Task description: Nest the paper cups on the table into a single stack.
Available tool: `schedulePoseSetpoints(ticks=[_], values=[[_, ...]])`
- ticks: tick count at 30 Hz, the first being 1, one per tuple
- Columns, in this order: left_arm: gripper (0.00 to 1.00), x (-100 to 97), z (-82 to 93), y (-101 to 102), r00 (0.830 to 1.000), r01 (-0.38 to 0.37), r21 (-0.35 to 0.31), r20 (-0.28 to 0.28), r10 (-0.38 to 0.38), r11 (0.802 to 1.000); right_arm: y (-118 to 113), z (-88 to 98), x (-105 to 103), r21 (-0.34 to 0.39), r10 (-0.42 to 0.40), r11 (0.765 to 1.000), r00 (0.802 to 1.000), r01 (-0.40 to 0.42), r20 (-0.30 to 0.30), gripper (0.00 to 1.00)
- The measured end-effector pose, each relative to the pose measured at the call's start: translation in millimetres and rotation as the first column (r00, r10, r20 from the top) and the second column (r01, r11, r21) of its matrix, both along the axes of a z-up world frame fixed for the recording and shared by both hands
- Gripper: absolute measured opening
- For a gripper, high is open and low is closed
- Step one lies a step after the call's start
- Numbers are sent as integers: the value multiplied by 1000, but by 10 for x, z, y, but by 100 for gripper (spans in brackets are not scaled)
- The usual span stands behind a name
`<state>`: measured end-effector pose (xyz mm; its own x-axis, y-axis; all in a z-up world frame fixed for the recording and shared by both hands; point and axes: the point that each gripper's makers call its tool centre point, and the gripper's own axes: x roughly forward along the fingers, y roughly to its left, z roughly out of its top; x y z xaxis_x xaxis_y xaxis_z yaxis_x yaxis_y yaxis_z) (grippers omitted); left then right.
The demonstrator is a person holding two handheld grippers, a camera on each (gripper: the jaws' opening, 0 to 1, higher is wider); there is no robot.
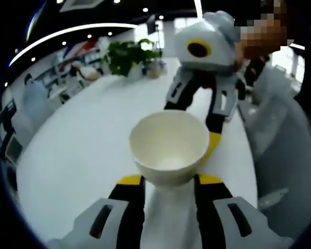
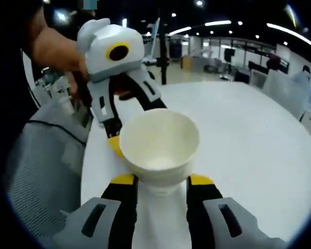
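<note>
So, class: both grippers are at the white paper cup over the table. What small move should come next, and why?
Probably open one gripper and draw it back. The paper cup sits between the left gripper jaws, while the right gripper flanks the same cup. No second cup is seen on the white table, so one free gripper is needed to fetch another.
</note>
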<state>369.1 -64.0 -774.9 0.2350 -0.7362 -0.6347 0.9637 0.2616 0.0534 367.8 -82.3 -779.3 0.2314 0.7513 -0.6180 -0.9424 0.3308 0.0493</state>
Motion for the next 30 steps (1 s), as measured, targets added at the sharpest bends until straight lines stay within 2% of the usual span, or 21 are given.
schedulePoseSetpoints(ticks=[9, 14, 18, 22, 25, 30], values=[[35, 740, 153, -10, 1000, -9, 6, 15, 9, 1000, 7, 154, 693, 8, 16, 1000, 1000, -16, 8, 33], [35, 1027, 166, 20, 1000, 3, 22, 16, -3, 1000, 35, 151, 980, 15, 17, 1000, 1000, -17, -1, 33], [35, 1241, 113, 49, 1000, -6, 23, 1, 6, 1000, 57, 105, 1208, 7, 24, 1000, 1000, -24, -16, 33], [35, 1368, -30, 62, 999, -22, 33, -34, 23, 999, 85, -29, 1333, -10, 36, 999, 998, -37, -45, 33], [35, 1436, -124, 64, 999, -23, 49, -39, 25, 999, 87, -119, 1390, -30, 40, 999, 998, -41, -50, 33], [35, 1433, -257, 62, 998, -25, 71, -62, 29, 997, 89, -228, 1382, -43, 35, 998, 998, -38, -61, 34]])
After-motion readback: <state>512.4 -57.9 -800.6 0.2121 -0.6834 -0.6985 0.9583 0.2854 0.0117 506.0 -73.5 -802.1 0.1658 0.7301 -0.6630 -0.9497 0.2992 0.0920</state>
